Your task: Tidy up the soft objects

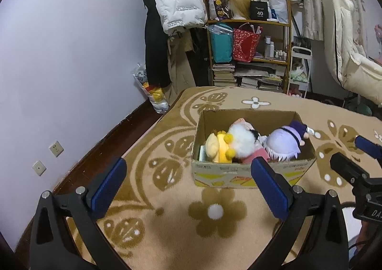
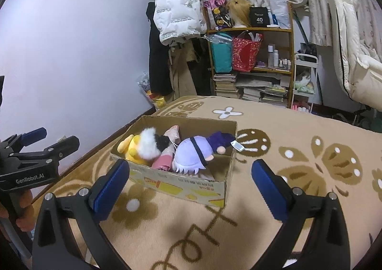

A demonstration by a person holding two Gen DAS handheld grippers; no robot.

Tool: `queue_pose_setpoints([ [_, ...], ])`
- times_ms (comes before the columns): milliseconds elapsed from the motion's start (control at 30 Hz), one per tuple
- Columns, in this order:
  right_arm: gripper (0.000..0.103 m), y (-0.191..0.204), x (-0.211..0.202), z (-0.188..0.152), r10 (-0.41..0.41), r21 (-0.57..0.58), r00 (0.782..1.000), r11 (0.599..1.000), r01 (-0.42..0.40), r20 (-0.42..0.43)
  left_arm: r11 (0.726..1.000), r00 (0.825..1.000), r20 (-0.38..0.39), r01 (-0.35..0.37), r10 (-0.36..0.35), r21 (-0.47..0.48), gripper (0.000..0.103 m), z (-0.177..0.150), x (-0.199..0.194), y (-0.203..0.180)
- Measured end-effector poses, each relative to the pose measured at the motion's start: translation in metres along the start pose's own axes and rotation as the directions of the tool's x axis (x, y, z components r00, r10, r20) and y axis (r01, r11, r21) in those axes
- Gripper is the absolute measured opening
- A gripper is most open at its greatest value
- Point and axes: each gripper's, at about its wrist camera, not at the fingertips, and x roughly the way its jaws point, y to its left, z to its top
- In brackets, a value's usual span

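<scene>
A cardboard box (image 1: 238, 175) stands on a beige flowered blanket (image 1: 167, 222). Inside lie a yellow plush (image 1: 218, 148), a white fluffy plush (image 1: 241, 139), a pink plush (image 1: 255, 156) and a purple-haired doll (image 1: 284, 145). The box (image 2: 181, 185) and the purple doll (image 2: 193, 154) also show in the right wrist view. My left gripper (image 1: 188, 172) is open and empty, just in front of the box. My right gripper (image 2: 191, 174) is open and empty, held before the box's near wall. Each gripper shows at the edge of the other's view, the right (image 1: 348, 157) and the left (image 2: 55, 137).
The blanket covers a bed; a dark wooden floor strip (image 1: 95, 160) and a white wall lie to the left. Beyond the bed stand a cluttered shelf (image 1: 250, 55), hanging coats (image 1: 176, 2), a filled plastic bag (image 1: 152, 93) and a white chair (image 1: 351, 50).
</scene>
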Motion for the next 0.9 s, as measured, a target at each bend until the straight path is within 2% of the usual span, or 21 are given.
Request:
queue_pose_setpoints([
  [167,0.103,0.002,-0.004,-0.007,-0.014,-0.004,1.0,1.0,0.014,-0.007,1.0,1.0,-0.015,0.002,-0.002,0.005,0.103,-0.008,-0.002,-0.002],
  [267,0.103,0.002,-0.009,-0.012,-0.026,-0.002,1.0,1.0,0.026,-0.004,0.999,1.0,-0.012,-0.028,0.029,0.042,0.103,-0.013,-0.004,-0.006],
  [600,0.103,0.0,-0.011,-0.014,-0.044,0.01,0.999,0.999,0.044,-0.005,0.999,0.999,-0.04,0.008,-0.006,0.037,0.103,-0.018,-0.002,-0.009],
  [900,0.103,-0.001,-0.008,-0.015,-0.043,0.015,0.999,0.999,0.044,-0.032,0.998,0.999,-0.032,-0.012,0.014,0.063,0.103,-0.019,-0.002,-0.015],
])
